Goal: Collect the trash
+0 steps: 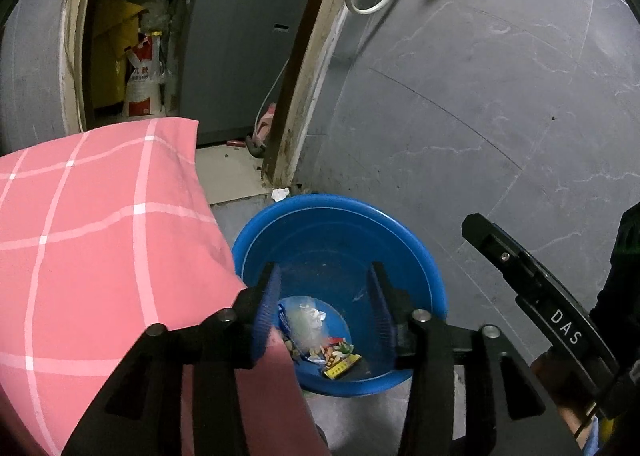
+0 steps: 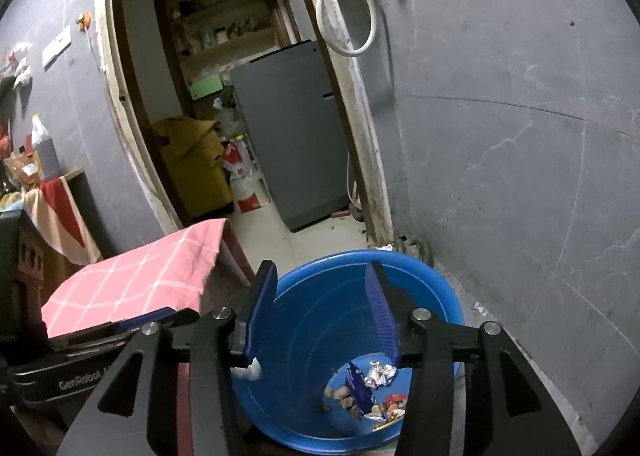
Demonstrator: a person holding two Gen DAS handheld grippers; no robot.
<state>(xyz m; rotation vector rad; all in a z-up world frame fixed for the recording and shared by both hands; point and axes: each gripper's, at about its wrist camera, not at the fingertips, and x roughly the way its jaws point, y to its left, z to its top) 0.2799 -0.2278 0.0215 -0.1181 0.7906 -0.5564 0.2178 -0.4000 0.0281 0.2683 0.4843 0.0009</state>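
Observation:
A blue plastic basin (image 1: 400,240) (image 2: 432,288) stands on the floor by the grey wall. At its bottom lies a heap of trash (image 1: 320,340) (image 2: 372,388): snack wrappers, clear film and crumpled foil. My left gripper (image 1: 324,268) hangs over the basin, open, with nothing between its blue pads. My right gripper (image 2: 320,268) is over the basin too, also open. A small white scrap (image 2: 252,370) shows at the base of its left pad; whether it clings there I cannot tell. A crumpled white paper (image 1: 280,194) (image 2: 386,247) lies on the floor behind the basin.
A pink checked cloth (image 1: 100,236) (image 2: 152,276) covers a low surface just left of the basin. Behind is a doorway with a grey appliance (image 2: 292,136), a yellow box and a sack. The right gripper's black housing (image 1: 532,292) crosses the left wrist view's right side.

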